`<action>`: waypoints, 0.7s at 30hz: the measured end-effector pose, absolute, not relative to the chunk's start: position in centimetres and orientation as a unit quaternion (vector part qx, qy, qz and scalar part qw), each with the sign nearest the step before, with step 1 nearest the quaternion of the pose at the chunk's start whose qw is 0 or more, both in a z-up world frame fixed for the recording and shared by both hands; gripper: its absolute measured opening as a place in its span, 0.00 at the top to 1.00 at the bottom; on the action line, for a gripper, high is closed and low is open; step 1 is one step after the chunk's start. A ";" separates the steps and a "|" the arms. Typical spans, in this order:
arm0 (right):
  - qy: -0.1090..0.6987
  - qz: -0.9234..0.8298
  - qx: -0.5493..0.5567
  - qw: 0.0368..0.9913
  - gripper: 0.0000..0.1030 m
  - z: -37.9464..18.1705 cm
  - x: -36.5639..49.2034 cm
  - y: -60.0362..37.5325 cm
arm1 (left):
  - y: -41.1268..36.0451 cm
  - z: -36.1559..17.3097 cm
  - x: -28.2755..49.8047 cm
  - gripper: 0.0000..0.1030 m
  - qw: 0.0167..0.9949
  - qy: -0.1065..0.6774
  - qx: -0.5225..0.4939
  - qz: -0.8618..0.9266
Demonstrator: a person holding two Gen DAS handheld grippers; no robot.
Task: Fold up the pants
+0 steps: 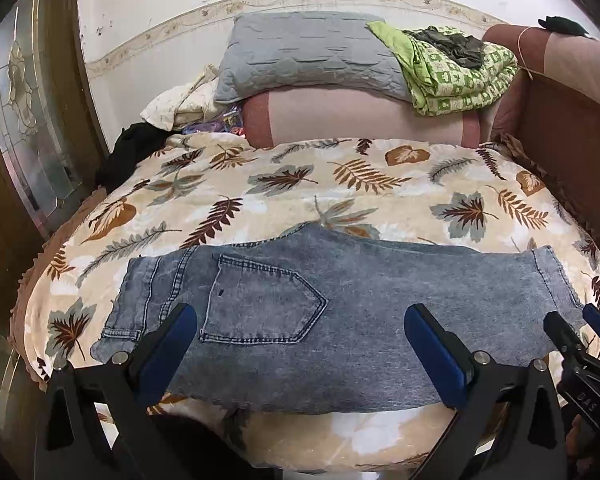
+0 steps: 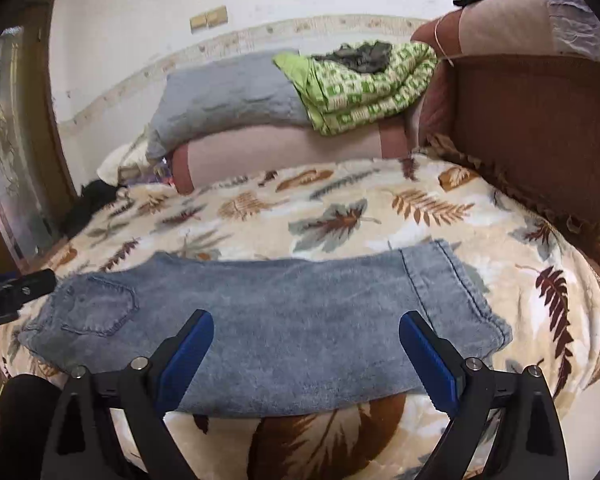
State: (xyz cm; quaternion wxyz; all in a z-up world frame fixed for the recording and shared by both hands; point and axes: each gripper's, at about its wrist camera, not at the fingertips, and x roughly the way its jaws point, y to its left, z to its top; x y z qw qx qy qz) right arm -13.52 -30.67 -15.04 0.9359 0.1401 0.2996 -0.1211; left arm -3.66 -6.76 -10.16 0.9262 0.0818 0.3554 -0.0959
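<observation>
Lying folded lengthwise on the leaf-print blanket (image 1: pixel 284 184), jeans (image 1: pixel 340 280).

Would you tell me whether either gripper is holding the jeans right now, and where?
Nothing is held. The left gripper and right gripper are open above the jeans.

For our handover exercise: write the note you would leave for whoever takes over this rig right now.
Left gripper: open, empty, over the jeans' waist end.
Right gripper: open, empty, over the leg end.
Jeans: flat on the leaf-print blanket, legs stacked, back pocket up, hem to the right.
Done: lengthwise fold, by the look of it.
Left: fold hem end toward waist, then smooth.
</observation>
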 end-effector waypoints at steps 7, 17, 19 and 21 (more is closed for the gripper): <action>0.335 -0.125 0.145 0.923 0.07 -16.0 -12.1 -30.0 | -6.9 -11.2 -3.6 0.00 0.920 0.368 0.088 -0.101; 0.357 -0.125 0.133 0.916 0.07 -16.6 -11.2 -29.3 | -7.2 -12.5 -3.2 0.00 0.912 0.385 0.096 -0.100; 0.359 -0.126 0.135 0.915 0.07 -16.7 -11.1 -29.4 | -7.3 -12.8 -3.2 0.00 0.911 0.388 0.098 -0.101; 0.359 -0.125 0.138 0.915 0.07 -16.7 -11.1 -29.5 | -7.6 -13.0 -3.1 0.00 0.909 0.390 0.102 -0.103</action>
